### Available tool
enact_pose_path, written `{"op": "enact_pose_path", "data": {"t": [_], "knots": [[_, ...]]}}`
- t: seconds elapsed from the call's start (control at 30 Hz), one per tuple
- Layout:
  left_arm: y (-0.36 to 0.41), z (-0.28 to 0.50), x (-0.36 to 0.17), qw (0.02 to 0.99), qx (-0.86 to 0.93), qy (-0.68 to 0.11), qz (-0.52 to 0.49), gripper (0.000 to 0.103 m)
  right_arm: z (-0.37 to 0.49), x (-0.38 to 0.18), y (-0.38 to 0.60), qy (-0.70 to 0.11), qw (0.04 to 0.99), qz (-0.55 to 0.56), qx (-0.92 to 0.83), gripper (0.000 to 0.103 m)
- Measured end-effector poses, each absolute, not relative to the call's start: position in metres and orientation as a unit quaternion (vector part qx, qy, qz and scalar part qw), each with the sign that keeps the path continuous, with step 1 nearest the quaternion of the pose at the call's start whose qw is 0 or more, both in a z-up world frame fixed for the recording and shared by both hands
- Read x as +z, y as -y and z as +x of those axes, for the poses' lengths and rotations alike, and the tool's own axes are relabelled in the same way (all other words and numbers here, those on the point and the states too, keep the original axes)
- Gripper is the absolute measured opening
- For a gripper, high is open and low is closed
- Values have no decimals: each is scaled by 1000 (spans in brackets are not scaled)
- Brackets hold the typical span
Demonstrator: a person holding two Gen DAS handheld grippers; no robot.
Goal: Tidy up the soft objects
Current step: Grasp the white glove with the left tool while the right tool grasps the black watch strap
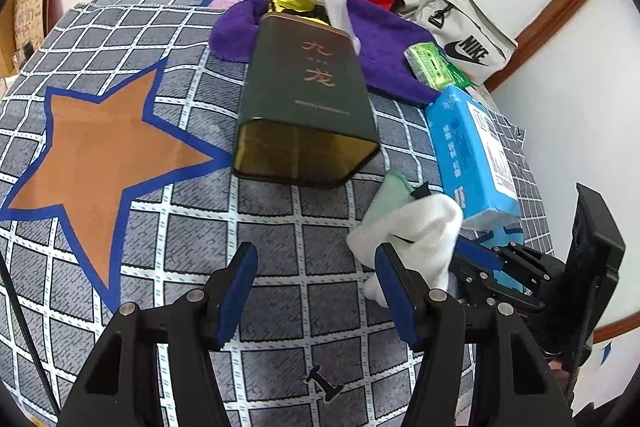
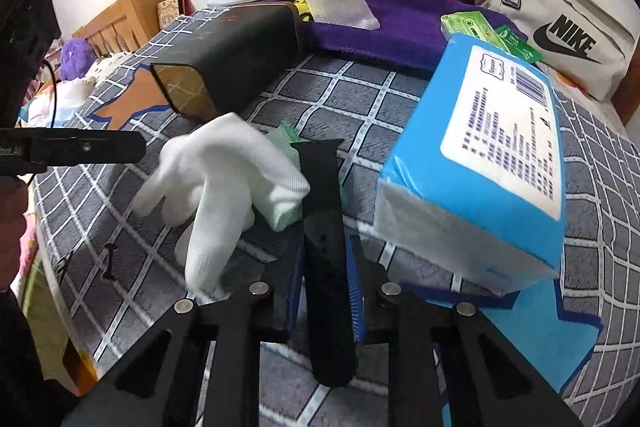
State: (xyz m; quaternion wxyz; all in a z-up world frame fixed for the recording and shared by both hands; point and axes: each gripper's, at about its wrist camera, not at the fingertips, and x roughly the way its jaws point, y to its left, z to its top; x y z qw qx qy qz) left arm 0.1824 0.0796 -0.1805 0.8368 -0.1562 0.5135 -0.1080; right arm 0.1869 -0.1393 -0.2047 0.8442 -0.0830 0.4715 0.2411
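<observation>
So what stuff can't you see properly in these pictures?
- Green cloth, both views: mostly under the white glove.
- Tin, left view: far end and contents hidden by its own body.
- Strap, left view: nearly all behind the glove.
- Tissue pack print, both views: too small.

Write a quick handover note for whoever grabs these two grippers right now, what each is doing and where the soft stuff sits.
Right gripper: shut on the black watch strap, over the bedspread.
Left gripper: open, empty, beside the white glove.
White glove lies on the mint green cloth, next to the blue tissue pack.
Dark tin lies on its side, open mouth facing the grippers, nothing visible inside.
Done: strap gripped. Left: glove, green cloth, and placing the strap, probably in the tin.
</observation>
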Motion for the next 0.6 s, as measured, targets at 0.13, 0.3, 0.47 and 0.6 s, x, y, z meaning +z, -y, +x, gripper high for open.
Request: {"op": "enact_pose_path", "data": {"t": [0.13,0.3,0.47,0.6], "knots": [[-71,178,-177,838,-110,-512,-153,59,175,-195,154,-468,845,-58,252,20],[-57,174,-171,840,-123,-509,-142,59,155,-189,170,-462,848,-56,255,20],[-36,176,-164,846,-142,-499,-122,69,139,-192,194,-467,850,-58,238,20],[-9,188,-169,847,-149,-503,-83,73,130,-199,216,-474,853,-64,207,20]]}}
